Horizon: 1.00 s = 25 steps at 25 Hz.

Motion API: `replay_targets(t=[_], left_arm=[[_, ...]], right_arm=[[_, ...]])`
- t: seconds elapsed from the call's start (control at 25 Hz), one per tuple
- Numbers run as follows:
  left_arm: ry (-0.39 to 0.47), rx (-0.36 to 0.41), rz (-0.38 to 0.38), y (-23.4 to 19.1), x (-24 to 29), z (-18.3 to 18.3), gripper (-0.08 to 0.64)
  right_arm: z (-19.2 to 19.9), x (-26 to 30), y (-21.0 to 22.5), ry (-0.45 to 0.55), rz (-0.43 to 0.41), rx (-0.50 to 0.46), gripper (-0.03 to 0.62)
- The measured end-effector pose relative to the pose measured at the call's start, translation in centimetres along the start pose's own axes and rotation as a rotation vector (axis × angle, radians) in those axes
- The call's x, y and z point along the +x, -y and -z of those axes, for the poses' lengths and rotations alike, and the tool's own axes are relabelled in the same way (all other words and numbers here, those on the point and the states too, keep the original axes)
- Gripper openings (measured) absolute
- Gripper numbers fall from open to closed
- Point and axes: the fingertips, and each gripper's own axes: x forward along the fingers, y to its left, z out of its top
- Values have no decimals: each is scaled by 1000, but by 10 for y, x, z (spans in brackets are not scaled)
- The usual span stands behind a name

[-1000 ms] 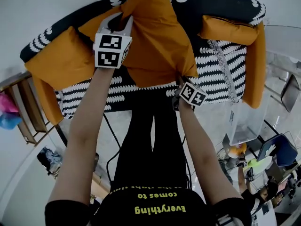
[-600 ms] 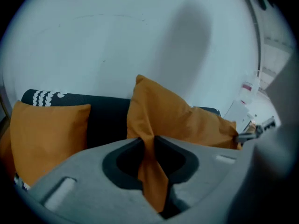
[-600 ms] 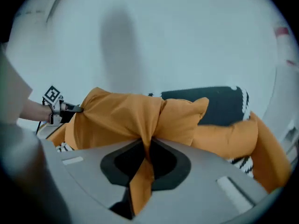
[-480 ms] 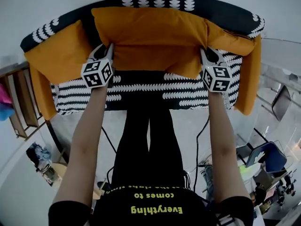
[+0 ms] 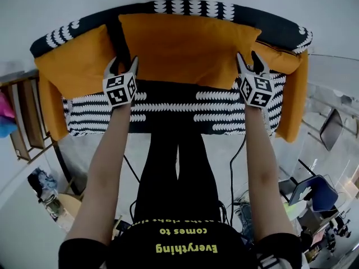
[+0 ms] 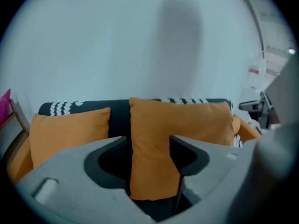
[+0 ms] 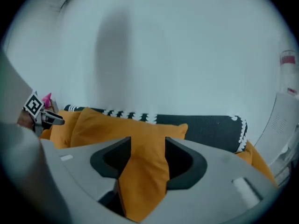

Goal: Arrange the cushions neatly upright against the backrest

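Since a second ago the middle cushion (image 5: 188,46) has gone from a tilted diamond held over the seat to a level rectangle standing against the backrest (image 5: 190,7), and both claws have dropped to its lower corners. As for the task, this cushion looks placed: it stands upright in the middle of the sofa, its top edge just below the far rim. The left cushion (image 5: 73,60) also leans on the backrest at the far left, beside the armrest. The right cushion (image 5: 283,58) looks unfinished; it is tucked partly behind the middle one, and more orange fabric hangs over the right armrest (image 5: 294,105), so that side probably still needs straightening. The left claw (image 5: 120,67) is at the near-left corner with its jaws opening, already wide apart; the cushion's left edge shows in the gap between them, but the pads do not appear to pinch it. The right claw (image 5: 251,64) is at the near-right corner, its jaws likewise opening, with a fold of orange fabric lying loosely between them and perhaps brushing the pads, no longer clamped.
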Motion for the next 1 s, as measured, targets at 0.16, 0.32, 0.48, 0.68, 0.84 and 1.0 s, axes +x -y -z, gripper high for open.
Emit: replay_targets(t=[0.16,0.32,0.48,0.68,0.84,1.0], left_arm=[[180,-98,60,18,-56,-50,219],[309,-99,145,51,-117,-99,92],[410,32,194,77,-174,-142,0],[450,125,188,92,-225,-171,0],[444,133,239,105,-248,-179,0],[445,121,266,111,-266,-180,0]], right_arm=[[-43,-64,-27,157,-43,115,202],[-79,-135,-56,252,-52,100,35],[-123,-186,-78,348,-73,61,11],[-169,-235,-104,420,-140,29,11],[-179,-262,-115,437,-166,27,11],[-181,-275,-116,453,-188,99,11]])
